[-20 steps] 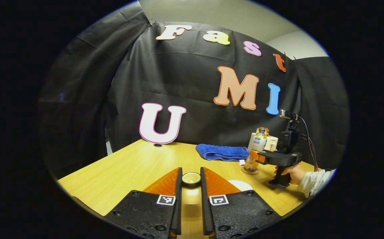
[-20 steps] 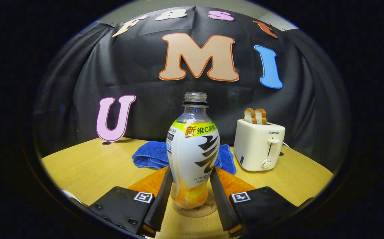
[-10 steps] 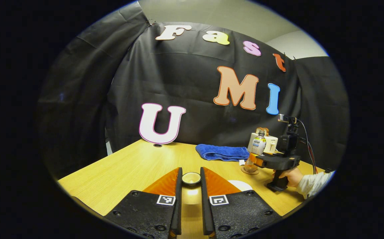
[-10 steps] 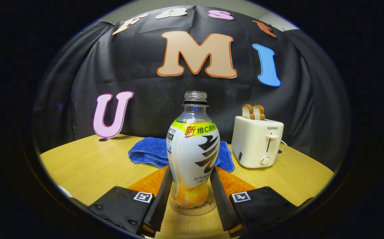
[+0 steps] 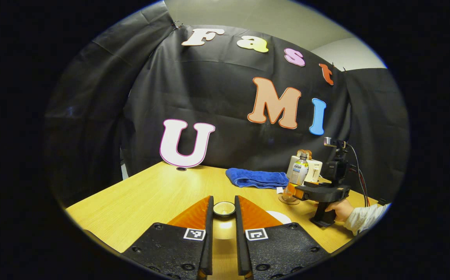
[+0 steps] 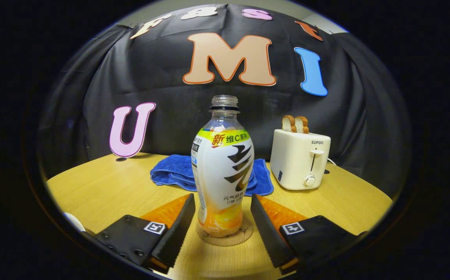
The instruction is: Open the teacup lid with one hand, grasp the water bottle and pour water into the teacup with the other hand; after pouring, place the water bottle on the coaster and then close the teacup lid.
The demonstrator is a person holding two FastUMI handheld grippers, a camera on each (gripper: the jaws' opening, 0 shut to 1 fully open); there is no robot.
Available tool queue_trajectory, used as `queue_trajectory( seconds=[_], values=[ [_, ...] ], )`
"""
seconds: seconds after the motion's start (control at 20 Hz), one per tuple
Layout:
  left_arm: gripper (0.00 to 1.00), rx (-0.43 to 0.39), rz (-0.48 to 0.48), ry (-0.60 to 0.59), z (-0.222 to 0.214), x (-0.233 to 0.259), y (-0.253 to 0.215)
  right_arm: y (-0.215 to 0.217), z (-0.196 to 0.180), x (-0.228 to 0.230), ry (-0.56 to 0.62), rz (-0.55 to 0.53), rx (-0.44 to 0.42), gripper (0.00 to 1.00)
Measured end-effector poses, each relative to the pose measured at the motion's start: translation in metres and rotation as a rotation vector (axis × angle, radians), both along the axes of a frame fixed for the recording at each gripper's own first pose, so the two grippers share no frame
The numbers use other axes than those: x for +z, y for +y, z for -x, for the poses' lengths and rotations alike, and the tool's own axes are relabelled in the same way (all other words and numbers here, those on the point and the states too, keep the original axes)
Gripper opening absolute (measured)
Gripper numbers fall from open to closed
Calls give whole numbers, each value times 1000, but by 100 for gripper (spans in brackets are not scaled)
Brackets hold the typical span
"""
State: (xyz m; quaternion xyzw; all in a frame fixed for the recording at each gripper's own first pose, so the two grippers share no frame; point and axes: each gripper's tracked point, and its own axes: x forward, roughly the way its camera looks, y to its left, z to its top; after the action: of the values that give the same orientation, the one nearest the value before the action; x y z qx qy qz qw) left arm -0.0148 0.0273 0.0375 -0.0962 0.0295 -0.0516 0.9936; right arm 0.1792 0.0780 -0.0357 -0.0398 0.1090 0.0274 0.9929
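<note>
Your right gripper stands wide around the bottle on its coaster; your left gripper pinches the lid at twelve o'clock: likely light, brittle, so keep hold by its rim

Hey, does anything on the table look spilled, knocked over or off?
Nothing stands out. The water bottle stands upright on the coaster with no cap on; the blue towel lies rumpled behind it, and no spill shows on the table.
</note>
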Motion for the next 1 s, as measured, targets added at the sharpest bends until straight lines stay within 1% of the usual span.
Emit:
queue_trajectory(
  seconds=[0.1,0.2,0.3,0.35,0.4,0.45,0.5,0.55,0.6,0.65,0.7,0.75,0.8,0.85,0.9,0.95,1.0],
  values=[
    [22,-13,4,4,0,-2,-6,-2,6,6,-26,10,5,96],
    [22,-28,-5,5,-1,-3,-14,-4,13,13,-51,24,11,97],
    [22,-49,-15,0,-1,-4,-23,-5,23,22,-84,29,20,97],
    [22,-62,-17,1,-2,-5,-28,-8,31,27,-101,30,21,94],
    [22,-77,-16,4,-3,-8,-34,-9,38,33,-117,29,25,94],
    [22,-90,-11,10,-5,-10,-39,-12,46,36,-131,30,26,97],
    [22,-103,-6,15,-7,-12,-44,-13,54,42,-144,33,31,94],
    [22,-114,0,22,-9,-14,-48,-15,62,46,-158,37,35,97],
    [23,-123,4,28,-12,-17,-51,-17,70,50,-172,38,36,97],
    [23,-129,8,35,-15,-19,-55,-19,77,53,-184,33,35,94],
    [24,-137,8,41,-17,-20,-58,-20,83,54,-192,21,34,94],
    [23,-142,5,43,-20,-21,-62,-21,89,53,-193,9,33,96],
    [23,-146,-3,42,-23,-21,-64,-21,94,51,-189,-1,32,94],
    [23,-149,-17,39,-25,-20,-68,-23,98,49,-185,-12,31,96],
    [23,-152,-29,38,-28,-21,-70,-23,101,46,-180,-23,33,94],
    [23,-156,-38,38,-30,-21,-74,-23,103,44,-176,-29,34,94],
    [23,-161,-42,39,-32,-23,-78,-25,104,42,-175,-28,30,96]
  ],
)
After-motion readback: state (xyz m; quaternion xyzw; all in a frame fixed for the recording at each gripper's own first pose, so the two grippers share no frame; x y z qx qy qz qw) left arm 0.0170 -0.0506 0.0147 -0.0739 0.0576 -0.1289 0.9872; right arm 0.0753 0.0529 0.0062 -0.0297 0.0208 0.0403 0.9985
